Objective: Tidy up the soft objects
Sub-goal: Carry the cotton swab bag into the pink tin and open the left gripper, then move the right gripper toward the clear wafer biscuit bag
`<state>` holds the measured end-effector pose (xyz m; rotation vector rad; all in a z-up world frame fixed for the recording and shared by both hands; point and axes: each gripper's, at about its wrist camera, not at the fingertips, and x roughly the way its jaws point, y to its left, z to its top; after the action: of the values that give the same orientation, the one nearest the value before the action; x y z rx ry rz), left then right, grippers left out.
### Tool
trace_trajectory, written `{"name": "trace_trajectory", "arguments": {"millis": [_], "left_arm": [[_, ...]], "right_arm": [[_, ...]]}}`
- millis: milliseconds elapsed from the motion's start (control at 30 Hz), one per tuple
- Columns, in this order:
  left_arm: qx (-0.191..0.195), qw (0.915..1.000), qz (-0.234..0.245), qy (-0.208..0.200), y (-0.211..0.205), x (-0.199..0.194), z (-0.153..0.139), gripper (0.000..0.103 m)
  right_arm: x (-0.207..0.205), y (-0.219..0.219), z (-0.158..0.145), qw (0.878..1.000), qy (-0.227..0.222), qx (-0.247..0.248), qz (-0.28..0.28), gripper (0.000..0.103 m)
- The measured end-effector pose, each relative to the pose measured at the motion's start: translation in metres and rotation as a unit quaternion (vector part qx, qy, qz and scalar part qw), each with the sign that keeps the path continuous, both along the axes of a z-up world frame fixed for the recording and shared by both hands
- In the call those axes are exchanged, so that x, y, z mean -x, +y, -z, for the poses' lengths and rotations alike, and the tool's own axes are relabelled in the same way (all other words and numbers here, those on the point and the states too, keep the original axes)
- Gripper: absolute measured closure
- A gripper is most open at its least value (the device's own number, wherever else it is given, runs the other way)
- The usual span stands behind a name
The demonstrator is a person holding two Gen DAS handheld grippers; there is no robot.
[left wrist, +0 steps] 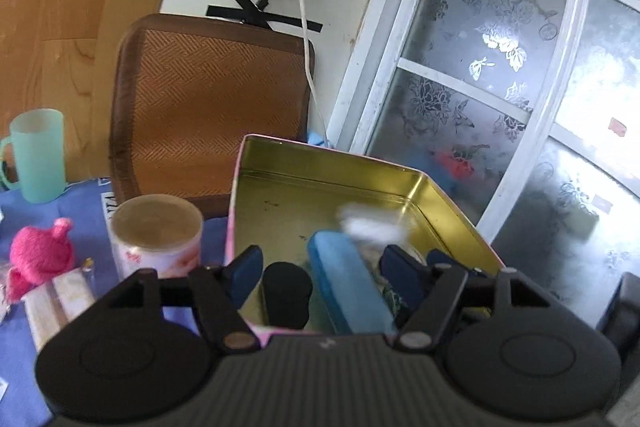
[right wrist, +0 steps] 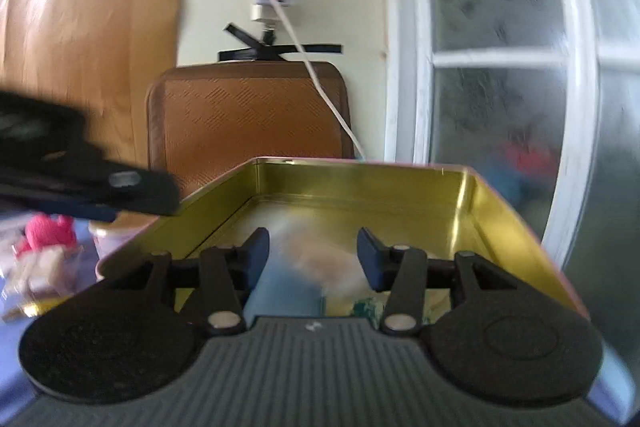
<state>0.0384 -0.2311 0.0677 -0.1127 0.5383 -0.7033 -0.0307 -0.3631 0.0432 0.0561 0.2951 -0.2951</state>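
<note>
Two wrist views over an open gold-lined tin [left wrist: 256,163] on a blue cloth [left wrist: 16,227]. Left gripper [left wrist: 320,267]: jaws spread, nothing pinched; a black pad [left wrist: 286,293] and blue block [left wrist: 344,287] lie in the tin below them; blurred white fluff [left wrist: 368,223] sits further in, toward the tin's right wall. Right gripper [right wrist: 312,251]: jaws apart w/ a blurred pale soft thing [right wrist: 316,259] btwn them; contact w/ the pads cannot be told. Outside the tin, at left: pink knitted toy [left wrist: 40,255], round lidded tub [left wrist: 156,227], green mug [left wrist: 36,155]; behind: brown woven cushion [left wrist: 212,99] against the wall; window [left wrist: 500,67] at right.
</note>
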Motion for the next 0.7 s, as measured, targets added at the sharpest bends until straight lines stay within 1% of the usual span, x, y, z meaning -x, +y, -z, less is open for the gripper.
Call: {"name": "trace_trajectory", "arguments": {"millis": [67,167,267,367,433,500,533,600,700], "left_arm": [[-0.007,0.9998,-0.013,-0.01,0.015,0.006,0.001,0.031],[0.001,0.9997,-0.023,-0.003,0.042,0.015,0.007,0.031],[0.0,0.9989,-0.048,0.001,0.075,0.024,0.017,0.028],[-0.01,0.996,-0.089,0.002,0.116,0.034,0.031,0.028],[-0.016,0.9924,-0.122,0.007,0.146,0.038,0.04,0.028],[-0.028,0.9865,-0.161,0.011,0.174,0.038,0.046,0.028],[-0.038,0.9821,-0.184,0.011,0.187,0.038,0.049,0.028],[-0.05,0.9758,-0.213,0.009,0.208,0.037,0.054,0.028],[-0.036,0.9708,-0.236,0.026,0.235,0.035,0.064,0.028]], "right_arm": [[0.005,0.004,0.002,1.0,-0.007,-0.004,-0.001,0.052],[0.018,0.021,0.0,0.999,-0.028,-0.005,-0.017,0.052],[0.025,0.045,-0.002,0.998,-0.036,-0.006,-0.058,0.051],[0.023,0.074,0.0,0.993,-0.023,-0.004,-0.119,0.051],[0.018,0.093,0.003,0.988,-0.007,-0.009,-0.157,0.051],[0.008,0.112,0.007,0.98,0.017,-0.02,-0.195,0.051],[0.003,0.12,0.008,0.978,0.025,-0.023,-0.205,0.051],[-0.008,0.135,0.01,0.974,0.041,-0.026,-0.221,0.051],[-0.025,0.155,0.013,0.971,0.056,-0.019,-0.231,0.049]]}}
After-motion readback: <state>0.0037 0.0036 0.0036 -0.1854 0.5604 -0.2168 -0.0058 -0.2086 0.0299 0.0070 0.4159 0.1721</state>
